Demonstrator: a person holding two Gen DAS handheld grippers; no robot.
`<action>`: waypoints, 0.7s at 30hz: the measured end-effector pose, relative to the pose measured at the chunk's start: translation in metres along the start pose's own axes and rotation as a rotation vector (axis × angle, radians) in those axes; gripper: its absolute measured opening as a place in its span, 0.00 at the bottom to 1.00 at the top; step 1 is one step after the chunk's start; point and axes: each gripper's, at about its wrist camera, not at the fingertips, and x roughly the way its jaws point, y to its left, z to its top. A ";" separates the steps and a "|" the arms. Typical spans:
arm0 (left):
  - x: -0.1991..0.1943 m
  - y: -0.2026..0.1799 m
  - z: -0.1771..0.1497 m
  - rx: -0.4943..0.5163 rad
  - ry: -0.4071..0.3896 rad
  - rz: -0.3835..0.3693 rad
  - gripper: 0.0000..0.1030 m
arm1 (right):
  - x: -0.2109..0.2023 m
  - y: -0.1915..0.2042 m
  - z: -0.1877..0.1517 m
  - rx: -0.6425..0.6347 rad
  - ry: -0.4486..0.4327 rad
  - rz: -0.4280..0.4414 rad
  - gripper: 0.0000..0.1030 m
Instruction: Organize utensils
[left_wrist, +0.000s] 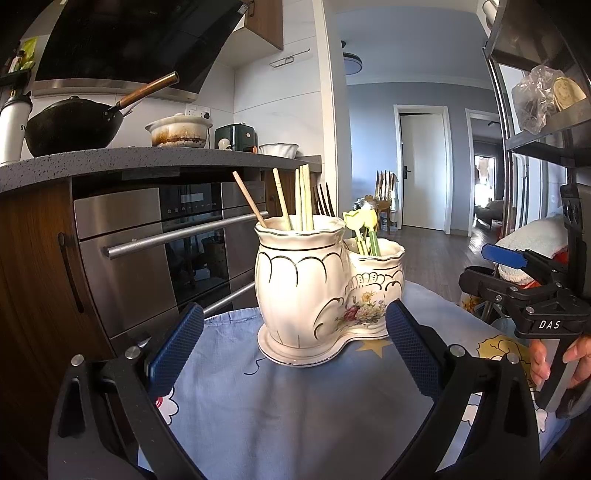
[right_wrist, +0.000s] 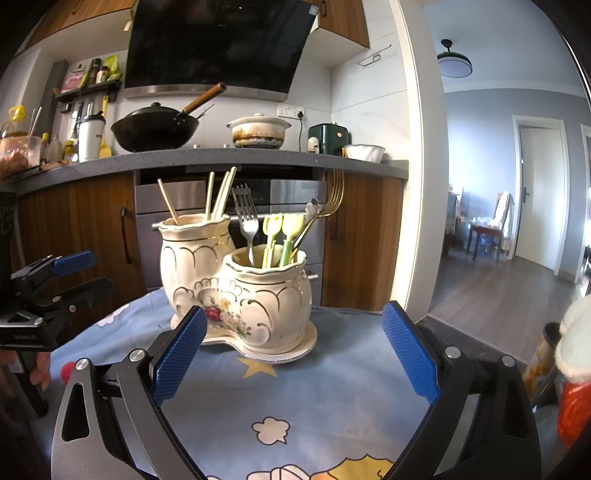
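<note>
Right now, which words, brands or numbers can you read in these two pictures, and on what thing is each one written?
"DAS": white letters on the black body of the right gripper, seen in the left wrist view.
Too blurred to read: the small print on the left gripper, the mark on the white cup, and the oven panel.

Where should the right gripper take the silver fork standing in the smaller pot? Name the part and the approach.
Grip the silver fork on its bare neck just below the tines, coming from above the smaller pot. The handle is sunk inside, and the yellow-green utensils crowd its right, so close the right gripper front to back.
</note>
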 end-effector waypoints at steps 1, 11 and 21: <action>0.000 0.000 0.000 0.000 0.000 0.000 0.94 | 0.000 0.000 0.000 0.000 0.000 0.000 0.92; -0.001 0.000 0.000 0.004 -0.002 -0.001 0.94 | 0.000 0.000 0.000 0.001 0.001 0.000 0.92; -0.001 -0.001 0.000 0.005 -0.004 0.000 0.94 | 0.000 0.000 0.000 0.000 0.001 0.000 0.92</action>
